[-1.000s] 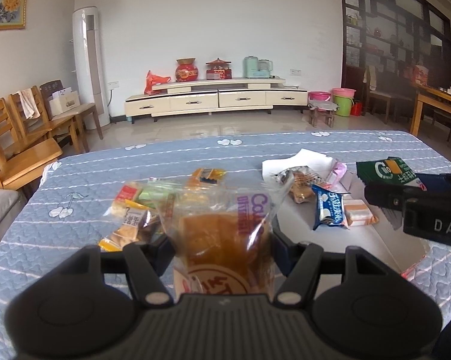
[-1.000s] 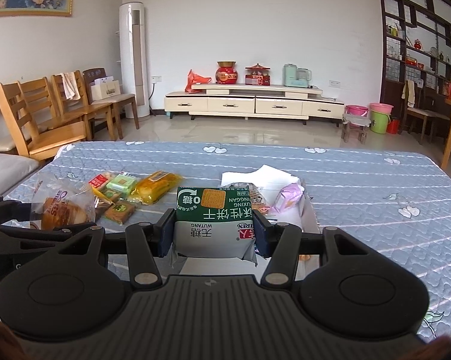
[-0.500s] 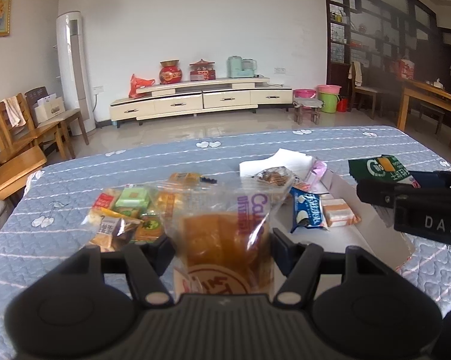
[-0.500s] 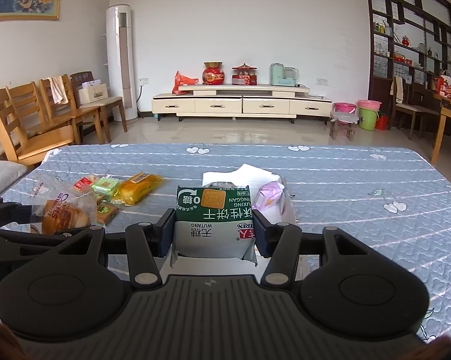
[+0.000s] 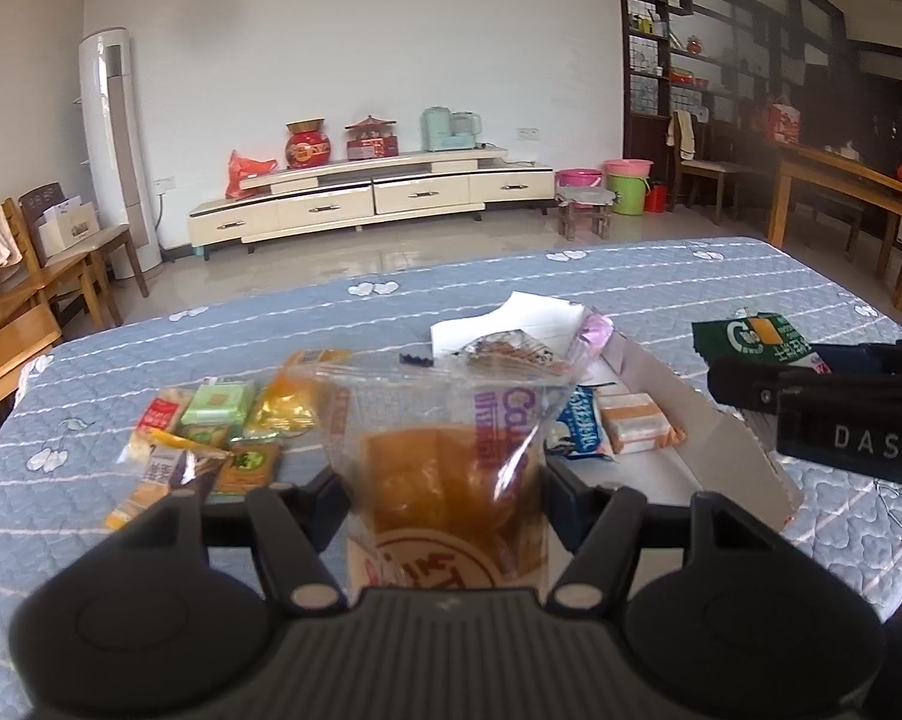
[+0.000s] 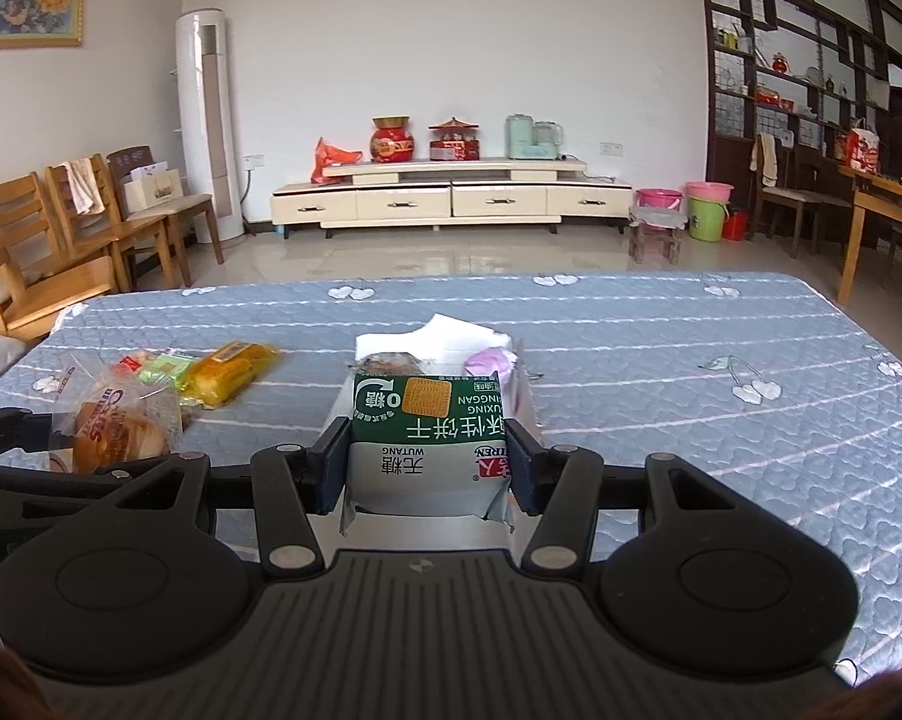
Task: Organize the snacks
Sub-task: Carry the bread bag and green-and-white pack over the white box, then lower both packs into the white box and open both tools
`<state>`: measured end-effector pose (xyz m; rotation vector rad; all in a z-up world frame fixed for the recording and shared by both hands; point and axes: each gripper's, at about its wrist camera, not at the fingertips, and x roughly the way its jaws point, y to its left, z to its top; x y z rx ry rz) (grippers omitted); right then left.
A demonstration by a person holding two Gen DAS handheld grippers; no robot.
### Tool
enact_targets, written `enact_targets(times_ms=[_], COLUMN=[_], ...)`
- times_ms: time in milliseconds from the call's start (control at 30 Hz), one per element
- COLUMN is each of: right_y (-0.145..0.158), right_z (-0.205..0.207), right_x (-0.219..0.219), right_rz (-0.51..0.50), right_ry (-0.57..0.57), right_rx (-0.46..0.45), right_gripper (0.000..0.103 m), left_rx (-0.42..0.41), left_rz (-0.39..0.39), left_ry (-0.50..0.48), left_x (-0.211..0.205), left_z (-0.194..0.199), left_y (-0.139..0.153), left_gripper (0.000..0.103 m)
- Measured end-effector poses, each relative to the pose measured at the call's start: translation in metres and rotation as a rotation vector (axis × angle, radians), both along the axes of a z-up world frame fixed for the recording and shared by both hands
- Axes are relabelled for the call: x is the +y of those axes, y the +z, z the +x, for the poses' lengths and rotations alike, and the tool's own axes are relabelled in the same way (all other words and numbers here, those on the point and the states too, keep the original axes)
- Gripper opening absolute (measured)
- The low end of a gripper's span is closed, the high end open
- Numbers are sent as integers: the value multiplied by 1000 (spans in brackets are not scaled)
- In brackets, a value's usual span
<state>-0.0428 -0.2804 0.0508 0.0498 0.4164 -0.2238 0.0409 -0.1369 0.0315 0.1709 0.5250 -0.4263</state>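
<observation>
blue quilted table (image 6: pixel 661 348) spreading under everything, white box (image 5: pixel 721 438) lying open, its snacks inside showing only in the left view, left gripper (image 5: pixel 444 480) clamping a clear bread bag (image 5: pixel 444 450) above the table, right gripper (image 6: pixel 428 462) pinching a green biscuit pack (image 6: pixel 429 438) over the box, loose snack pile (image 5: pixel 210 426) sitting left of the box

Loose snacks (image 5: pixel 210 438) lie left of the open box (image 5: pixel 715 444) on the quilted table (image 6: pixel 661 348).
</observation>
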Motion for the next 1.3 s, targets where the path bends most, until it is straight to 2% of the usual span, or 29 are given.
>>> enact_targets(times_ms=[400, 933, 1067, 1133, 1167, 1200, 1267, 1300], right_y=[-11, -20, -22, -21, -19, -18, -16, -14], right_z=[12, 24, 23, 21, 21, 20, 17, 15], right_x=[-2, -5, -8, -10, -10, -11, -11, -10], right_rz=[20, 53, 60, 68, 76, 78, 66, 60], right_ry=[-38, -59, -65, -67, -66, -70, -76, -79], right_rx=[50, 100, 102, 90, 81, 74, 63, 57], right_gripper=[66, 66, 72, 70, 74, 75, 75, 75], left_rx=[32, 70, 77, 82, 90, 98, 123, 115], left_rz=[8, 29, 21, 5, -1, -10, -27, -28], left_ry=[-77, -121, -130, -136, -145, -156, -184, -185], left_x=[-29, -50, -54, -54, -54, -55, -56, -57], left_z=[4, 14, 18, 20, 20, 21, 21, 20], left_y=[-10, -22, -27, -28, -29, -30, -31, -31], left_gripper=[66, 66, 66, 66, 66, 67, 77, 88])
